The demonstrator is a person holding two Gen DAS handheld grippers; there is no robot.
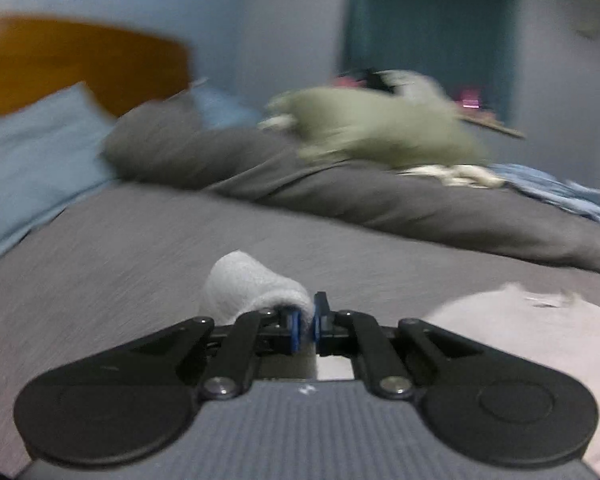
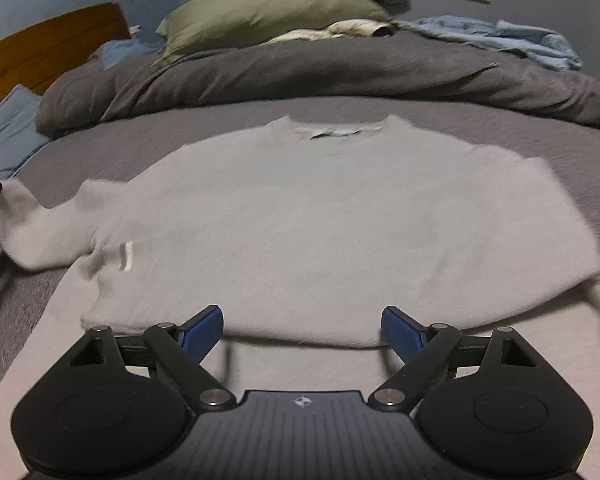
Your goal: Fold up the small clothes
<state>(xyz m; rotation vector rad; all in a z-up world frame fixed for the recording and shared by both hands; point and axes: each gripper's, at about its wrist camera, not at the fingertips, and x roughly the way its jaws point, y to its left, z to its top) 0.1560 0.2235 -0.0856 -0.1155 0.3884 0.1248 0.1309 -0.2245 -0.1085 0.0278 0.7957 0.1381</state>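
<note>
Nearest in the left wrist view, the left gripper (image 1: 305, 322) has its jaws clenched on the end of a sleeve (image 1: 252, 286) of the pale sweater — the white knit bunches up and curls over just past the blue pads (image 1: 295, 330), lifted clear of the bed (image 1: 140, 240). More of the sweater (image 1: 540, 332) lies to the right of it on the grey cover.

In the right wrist view, the right gripper (image 2: 302, 330) hangs with its jaws released, wide apart, nothing between the pads, just above the near hem. The sweater (image 2: 320, 220) lies spread flat on the bed (image 2: 580, 152), neck (image 2: 334, 130) pointing away, its lower part folded up over the body; the left sleeve (image 2: 32, 232) reaches out to the frame edge.

Beyond the neck a dark grey duvet (image 2: 320, 68) lies heaped across the bed. On it rest an olive pillow (image 2: 268, 12) and some cream fabric (image 2: 340, 30), with crumpled blue cloth (image 2: 500, 38) to the right. A blue pillow (image 2: 8, 136) and a wooden headboard (image 2: 40, 48) stand far left — the left view is blurred throughout.
</note>
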